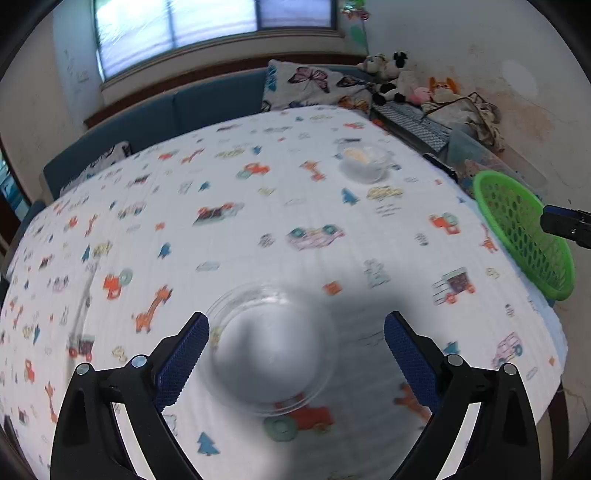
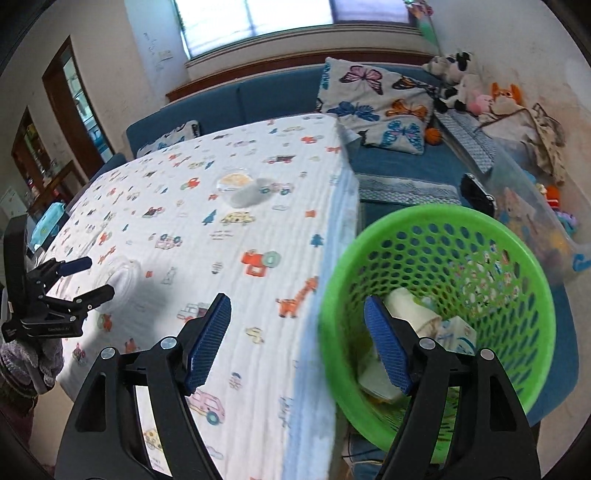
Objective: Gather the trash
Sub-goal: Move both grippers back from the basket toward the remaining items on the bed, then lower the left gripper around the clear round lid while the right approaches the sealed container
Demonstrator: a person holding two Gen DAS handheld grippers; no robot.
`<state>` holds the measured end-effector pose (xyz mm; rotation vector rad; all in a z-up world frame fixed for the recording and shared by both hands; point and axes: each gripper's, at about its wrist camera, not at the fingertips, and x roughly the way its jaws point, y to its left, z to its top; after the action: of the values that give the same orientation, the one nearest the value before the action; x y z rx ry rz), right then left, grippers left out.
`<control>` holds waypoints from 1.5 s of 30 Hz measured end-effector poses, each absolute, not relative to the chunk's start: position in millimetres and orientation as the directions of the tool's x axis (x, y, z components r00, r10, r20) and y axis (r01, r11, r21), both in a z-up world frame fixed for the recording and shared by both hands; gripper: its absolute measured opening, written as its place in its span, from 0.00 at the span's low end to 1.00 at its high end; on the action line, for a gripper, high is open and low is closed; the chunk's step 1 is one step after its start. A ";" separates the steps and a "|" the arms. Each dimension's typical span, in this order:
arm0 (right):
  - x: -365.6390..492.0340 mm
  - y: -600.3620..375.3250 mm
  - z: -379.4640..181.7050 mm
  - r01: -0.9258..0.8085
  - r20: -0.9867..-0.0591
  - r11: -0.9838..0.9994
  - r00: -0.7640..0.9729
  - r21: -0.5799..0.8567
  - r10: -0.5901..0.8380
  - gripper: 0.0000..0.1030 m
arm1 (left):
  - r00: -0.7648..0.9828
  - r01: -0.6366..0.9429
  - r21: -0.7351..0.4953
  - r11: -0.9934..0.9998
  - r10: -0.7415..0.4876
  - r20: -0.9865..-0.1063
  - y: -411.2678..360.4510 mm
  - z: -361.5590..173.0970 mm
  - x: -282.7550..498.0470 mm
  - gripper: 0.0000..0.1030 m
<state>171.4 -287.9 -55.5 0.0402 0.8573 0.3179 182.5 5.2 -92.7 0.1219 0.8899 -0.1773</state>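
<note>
On the table (image 1: 258, 229), two clear cups (image 1: 271, 350) (image 1: 364, 162) remain uncollected while crumpled paper (image 2: 410, 306) already lies in the green basket (image 2: 461, 218); the left hand-held gripper (image 1: 295, 332) straddles the nearer cup with its jaws spread, and the right hand-held gripper (image 2: 297, 314) gapes empty.

daylight from window (image 1: 214, 22) | motion blur | fisheye edges dark

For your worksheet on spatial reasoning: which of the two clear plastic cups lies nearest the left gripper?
The empty clear cup, between the open left gripper fingers; the other cup, holding something yellowish, sits farther off.
</note>
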 end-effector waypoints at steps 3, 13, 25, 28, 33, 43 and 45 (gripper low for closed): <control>174.1 -279.2 -56.7 -0.276 -0.739 0.948 0.604 0.158 0.299 0.73 | 0.605 0.192 0.021 0.981 -0.101 -0.790 12.7 -99.5 182.5 0.90; 192.0 -248.2 -61.3 -0.321 -0.753 0.936 0.578 0.144 0.314 0.74 | 0.577 0.191 0.007 0.982 -0.106 -0.810 17.0 -114.5 190.8 0.90; 240.8 -206.0 -72.1 -0.372 -0.763 0.919 0.554 0.130 0.332 0.74 | 0.557 0.203 -0.032 0.979 -0.143 -0.818 19.9 -123.8 193.7 0.67; 259.0 -197.7 -74.4 -0.374 -0.765 0.915 0.542 0.151 0.348 0.73 | 0.562 0.205 -0.047 0.978 -0.157 -0.812 21.3 -122.0 193.4 0.57; 288.8 -182.4 -80.5 -0.374 -0.772 0.915 0.534 0.149 0.344 0.74 | 0.568 0.215 -0.070 0.974 -0.183 -0.803 23.0 -119.5 193.4 0.42; 327.9 -162.1 -94.3 -0.382 -0.794 0.917 0.518 0.117 0.317 0.76 | 0.565 0.215 -0.129 0.968 -0.231 -0.792 31.2 -115.8 191.8 0.55; 334.4 -159.3 -97.2 -0.382 -0.799 0.917 0.514 0.113 0.312 0.77 | 0.574 0.219 -0.128 0.967 -0.234 -0.785 32.5 -112.7 189.9 0.62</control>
<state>334.4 -159.3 -97.2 -0.0811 0.9424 0.4179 189.9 32.5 -112.7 -0.0177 0.9224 -0.2652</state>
